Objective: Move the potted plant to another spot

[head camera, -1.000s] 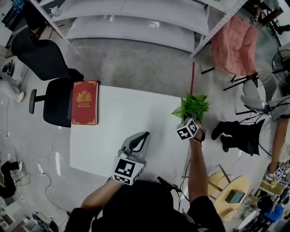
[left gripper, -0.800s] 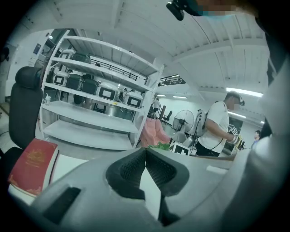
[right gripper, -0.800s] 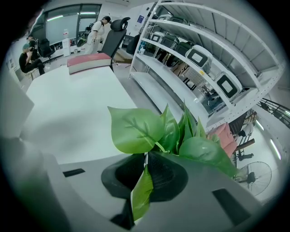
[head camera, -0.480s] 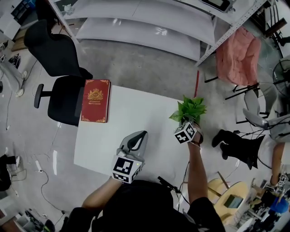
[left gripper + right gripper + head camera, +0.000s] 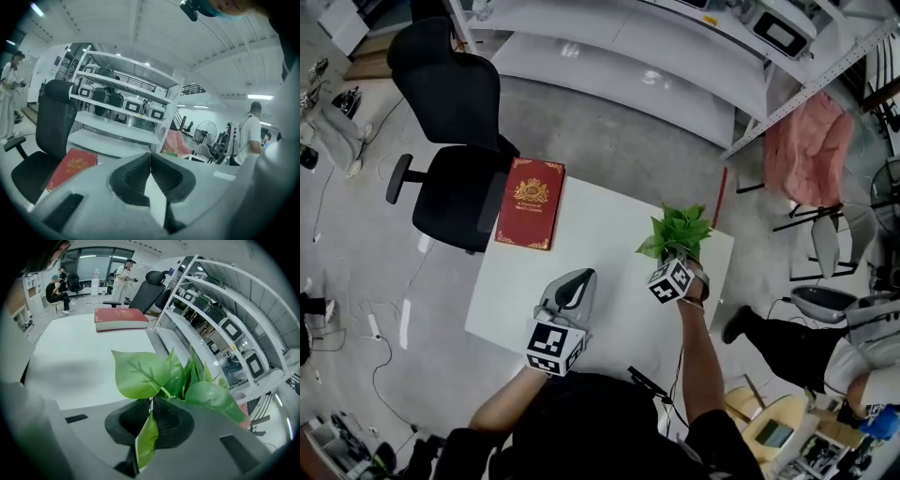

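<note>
Green leaves filled the middle of the right gripper view. The right gripper (image 5: 151,417) had its two dark pads pressed together on the potted plant (image 5: 140,373), with the stems pinched between them and one leaf hanging down through the narrow slit below. The pot itself was out of sight in every view, hidden under the gripper, so I could not tell whether it rested on the surface or was held above it.

From the head view the plant sat over the right side of the white table (image 5: 600,234), close to its far right corner, with the person's right arm stretched out along that edge. The left gripper (image 5: 574,281) hovered over the near part of the table, well apart from the plant. Its own view showed the jaws together at the tips with nothing between them — only a sliver of pale tabletop showed through the gap lower down.

A red book (image 5: 531,203) with a gold emblem lay flat at the far left corner of the table. A black office chair (image 5: 455,169) stood just beyond that corner, with white shelving (image 5: 656,56) behind it. A pink cloth (image 5: 811,150) hung off to the right — well clear of the table.
</note>
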Motion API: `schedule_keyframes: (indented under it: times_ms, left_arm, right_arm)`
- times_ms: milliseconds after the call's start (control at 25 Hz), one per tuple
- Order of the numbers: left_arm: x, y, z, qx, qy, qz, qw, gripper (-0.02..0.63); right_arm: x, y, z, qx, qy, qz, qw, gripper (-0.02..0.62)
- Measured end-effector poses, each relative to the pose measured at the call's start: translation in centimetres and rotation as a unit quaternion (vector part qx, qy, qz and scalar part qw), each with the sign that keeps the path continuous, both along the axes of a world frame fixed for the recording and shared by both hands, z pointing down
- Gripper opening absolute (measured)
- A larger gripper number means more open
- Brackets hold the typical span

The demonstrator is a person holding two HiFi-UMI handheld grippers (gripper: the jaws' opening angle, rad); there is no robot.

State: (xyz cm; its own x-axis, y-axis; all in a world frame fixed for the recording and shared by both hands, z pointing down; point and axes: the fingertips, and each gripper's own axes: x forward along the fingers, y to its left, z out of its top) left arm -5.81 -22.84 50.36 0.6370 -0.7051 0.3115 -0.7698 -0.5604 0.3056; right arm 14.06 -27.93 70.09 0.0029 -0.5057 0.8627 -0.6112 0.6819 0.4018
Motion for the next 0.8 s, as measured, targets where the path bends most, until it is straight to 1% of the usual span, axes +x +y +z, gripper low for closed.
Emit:
schedule_keyframes:
  times_ms: [200, 400, 640, 800]
  left_arm:
    - [-4.5, -0.7, 0.1, 0.0, 0.001, -0.033, 0.9995, 0.017]
    - [-8.0, -1.1, 0.7, -0.009, 0.0, -0.053, 0.9985, 0.017]
    - [-11.3, -1.7, 1.4, -0.015, -0.001, -0.068, 0.9976, 0.017]
    - [-12.7, -1.9, 1.6, -0.017, 0.0, -0.072, 0.9973, 0.017]
  right_arm:
    - [-5.2, -1.6, -0.2, 0.003, -0.004, -0.035, 0.999, 0.014]
    - [-10.6, -3.3, 0.1, 0.003, -0.02, -0.068, 0.997, 0.014]
    - [-16.4, -4.8, 0.5, 0.005, -0.024, -0.107, 0.994, 0.014]
    - [-19.2, -5.6, 0.8, 0.004, -0.024, -0.124, 0.992, 0.014]
